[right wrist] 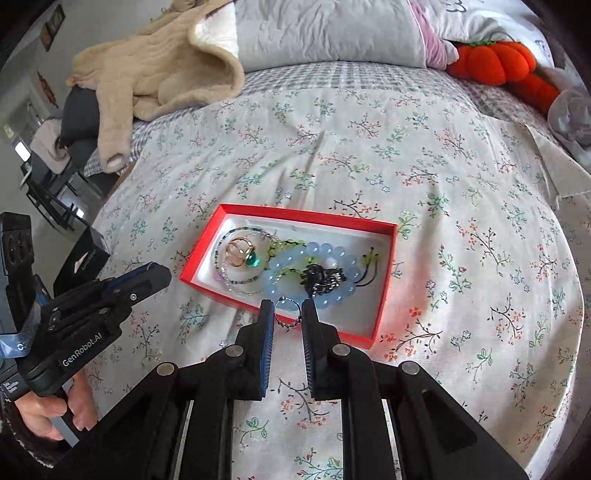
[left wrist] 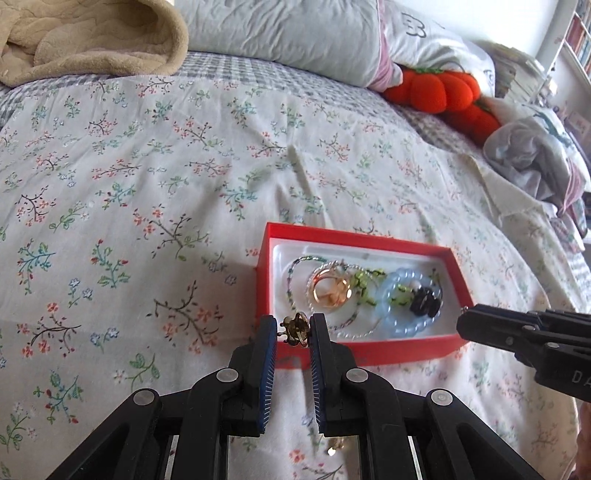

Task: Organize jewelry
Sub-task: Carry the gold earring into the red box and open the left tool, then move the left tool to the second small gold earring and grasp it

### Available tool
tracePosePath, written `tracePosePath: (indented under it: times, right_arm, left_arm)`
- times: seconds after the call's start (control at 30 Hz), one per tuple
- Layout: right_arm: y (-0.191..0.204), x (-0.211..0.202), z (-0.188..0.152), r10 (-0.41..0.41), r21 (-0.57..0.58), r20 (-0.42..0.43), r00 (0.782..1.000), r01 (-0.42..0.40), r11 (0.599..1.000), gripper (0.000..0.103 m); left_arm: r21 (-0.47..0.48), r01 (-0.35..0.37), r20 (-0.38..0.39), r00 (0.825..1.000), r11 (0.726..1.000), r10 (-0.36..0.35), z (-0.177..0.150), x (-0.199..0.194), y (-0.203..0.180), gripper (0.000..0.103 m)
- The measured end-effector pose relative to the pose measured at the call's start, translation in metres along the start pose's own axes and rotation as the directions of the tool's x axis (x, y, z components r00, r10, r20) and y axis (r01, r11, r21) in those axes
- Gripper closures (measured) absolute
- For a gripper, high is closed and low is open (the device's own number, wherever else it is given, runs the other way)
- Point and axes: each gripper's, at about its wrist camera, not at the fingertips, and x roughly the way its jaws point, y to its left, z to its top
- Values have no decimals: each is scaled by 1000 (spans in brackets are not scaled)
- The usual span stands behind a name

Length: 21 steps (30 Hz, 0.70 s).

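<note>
Bedspread with small flower sprigs fills both views. At far left lies a beige blanket, with a grey pillow to its right along the far edge, and an orange plush further right again.

On the spread, toward the near side, sits a red box with a white lining. Inside it, from left to right, are a thin bead strand, a gold ring with a green stone, a pale blue bracelet of round beads, and a dark clump of black pieces resting inside the bracelet's loop.

The left gripper hovers at the box's near left corner, its jaws closed on a small brass-coloured ornament held between the blue pads. A hand grips its handle at the near left of the right view.

The right gripper is over the box's near edge, pinching a small beaded ring upright between its pads. Its tip shows at the box's near right corner in the left view.
</note>
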Motion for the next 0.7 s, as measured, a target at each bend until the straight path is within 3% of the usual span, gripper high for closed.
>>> tracePosePath:
  times: [0.47,0.53,0.6,0.7]
  right_arm:
    - [-34,11,4,-33,89,-35,999,36,995,87]
    - [-35,11,4,-33,89,-36,999,37,995,87]
    - [-35,12,5,-34,91,-35,999,37,995,87]
    - [-36,11,6,-37,97,-31,999,40,995,87]
  left_arm:
    - [-10,-17,-30,999,1000,17,8,34,-13,90]
    - [-12,-14,-35,999,1000,14,9,34,-14,70]
    - [-14,-17,-24,1000,1000,16,9,32,-15,60]
    - [-13,-22,-21,1000,1000,22,9,27,-15,60]
